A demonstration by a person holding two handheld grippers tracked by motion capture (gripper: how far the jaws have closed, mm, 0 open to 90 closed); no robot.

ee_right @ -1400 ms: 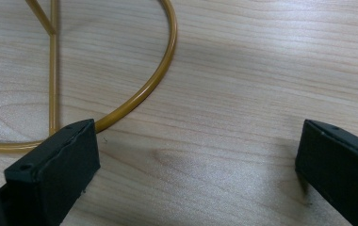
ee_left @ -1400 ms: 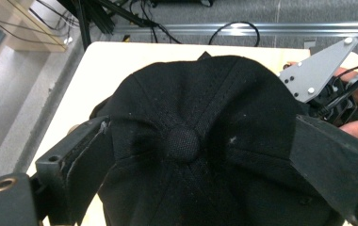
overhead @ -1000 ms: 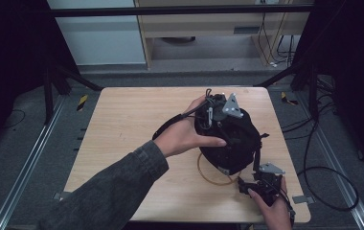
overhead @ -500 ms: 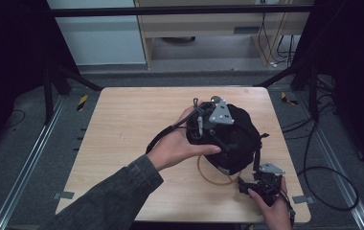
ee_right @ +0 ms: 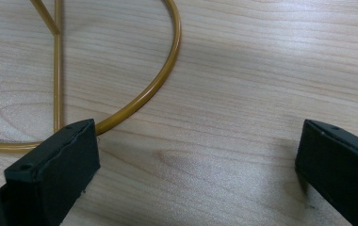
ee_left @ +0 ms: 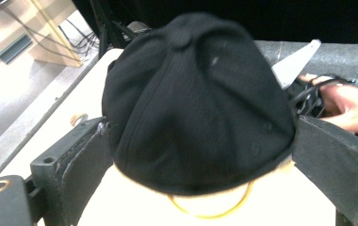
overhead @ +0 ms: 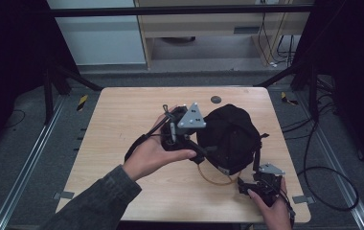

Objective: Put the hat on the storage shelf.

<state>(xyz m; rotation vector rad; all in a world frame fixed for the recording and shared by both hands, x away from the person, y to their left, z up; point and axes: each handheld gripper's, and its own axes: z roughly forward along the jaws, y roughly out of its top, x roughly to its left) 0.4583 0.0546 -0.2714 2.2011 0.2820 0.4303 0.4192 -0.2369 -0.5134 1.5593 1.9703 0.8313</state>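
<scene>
A black cap (overhead: 230, 136) sits on a gold wire stand (overhead: 213, 179) right of the table's middle. My left gripper (overhead: 208, 149) is held at the cap's left side, pointing at it. In the left gripper view its jaws stand wide open on either side of the cap (ee_left: 196, 103), close to its lower rim. My right gripper (overhead: 245, 185) rests low near the front right corner, just in front of the stand. In the right gripper view it is open (ee_right: 198, 127) over bare wood, its left jaw beside the gold ring (ee_right: 167, 70).
A small dark disc (overhead: 216, 99) lies near the table's (overhead: 122, 110) far edge. A cable (overhead: 324, 177) loops on the floor right of the table. A wooden cabinet (overhead: 209, 24) stands behind. The person's right hand (ee_left: 351, 103) appears beyond the cap.
My left gripper has moved off the top of the cap, leftward and toward the person, and now points at the cap's side. The right gripper has stayed put.
</scene>
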